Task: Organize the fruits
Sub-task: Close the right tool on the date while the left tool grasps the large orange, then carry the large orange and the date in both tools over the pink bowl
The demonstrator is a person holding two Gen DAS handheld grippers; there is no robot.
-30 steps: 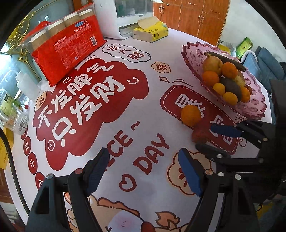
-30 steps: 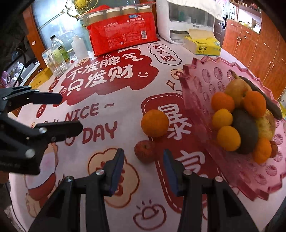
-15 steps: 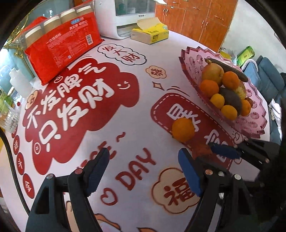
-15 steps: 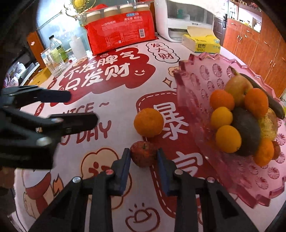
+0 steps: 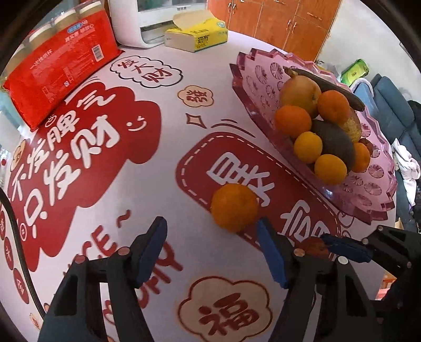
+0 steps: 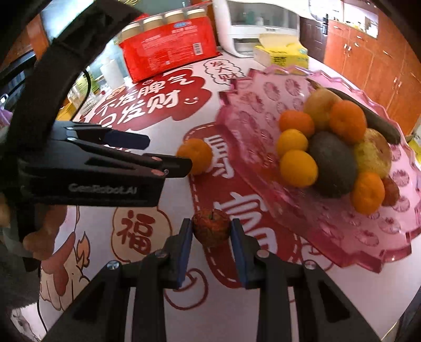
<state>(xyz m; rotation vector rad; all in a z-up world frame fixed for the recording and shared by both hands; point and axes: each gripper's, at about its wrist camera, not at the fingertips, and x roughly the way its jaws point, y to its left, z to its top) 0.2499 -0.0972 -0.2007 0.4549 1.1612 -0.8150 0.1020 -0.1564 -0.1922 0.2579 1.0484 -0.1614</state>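
Note:
A loose orange lies on the printed tablecloth, touching my left gripper's right fingertip; it also shows in the right wrist view. My left gripper is open and empty, just short of the orange. My right gripper is shut on a small red apple, held a little above the cloth; the apple also shows in the left wrist view. A pink fruit tray holds several oranges, a pear, an avocado and a dark banana; it also shows in the left wrist view.
At the table's far side stand a red pack of paper cups, a white appliance and a yellow tissue box. Wooden cabinets and a blue sofa lie beyond the table.
My right gripper closed on the small red apple and lifted it slightly. My left gripper moved forward and right, up to the loose orange.

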